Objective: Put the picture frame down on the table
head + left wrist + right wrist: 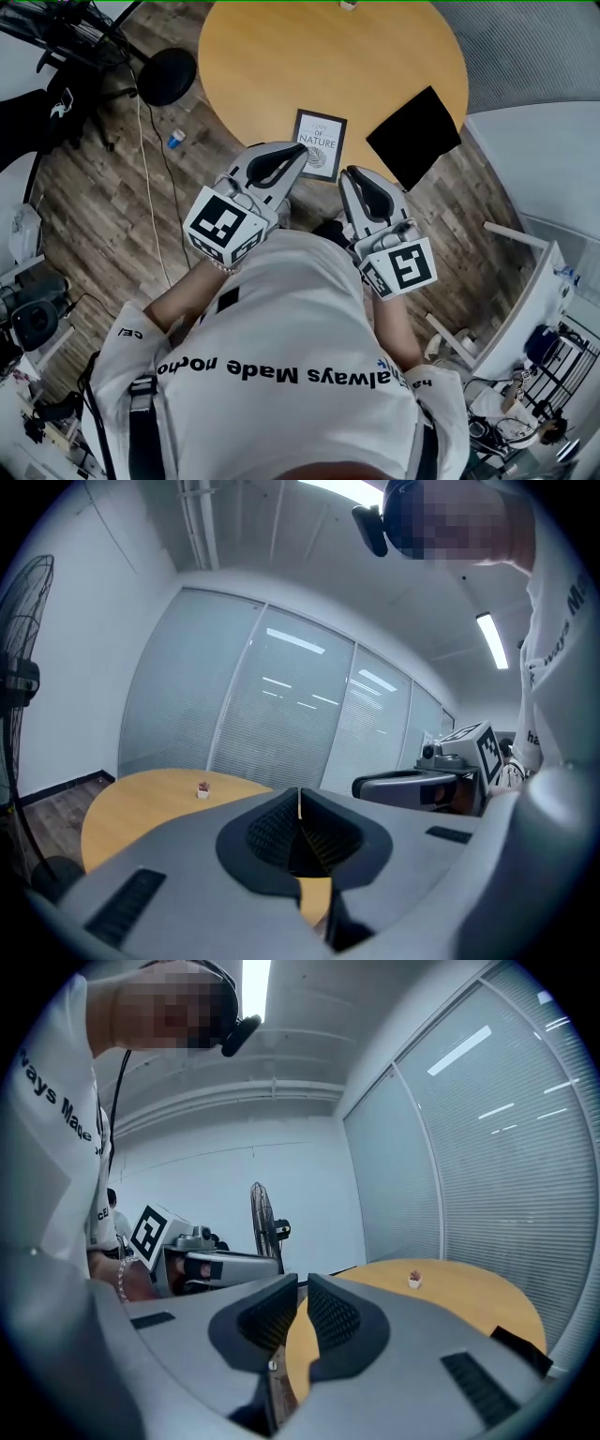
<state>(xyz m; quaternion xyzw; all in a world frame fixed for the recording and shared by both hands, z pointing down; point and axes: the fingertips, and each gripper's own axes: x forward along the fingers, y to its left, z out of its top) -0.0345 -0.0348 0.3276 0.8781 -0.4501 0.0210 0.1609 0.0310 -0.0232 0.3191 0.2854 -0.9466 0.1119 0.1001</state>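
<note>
Dark-edged picture frame (320, 143) with white print lies flat on table (281, 56).

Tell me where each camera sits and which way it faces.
Head view: on the head, steeply down at table, picture frame, left gripper, right gripper, shirt.
Left gripper view: rides its gripper, faces across the table to glass wall; own jaws.
Right gripper view: rides its gripper, faces fan; own jaws.
Shared: gripper views both show small pot.

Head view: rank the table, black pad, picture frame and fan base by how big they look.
1. Table, by far.
2. Black pad.
3. Picture frame and fan base look about alike. The fan base sits lower, on the floor, so I won't rank them.
</note>
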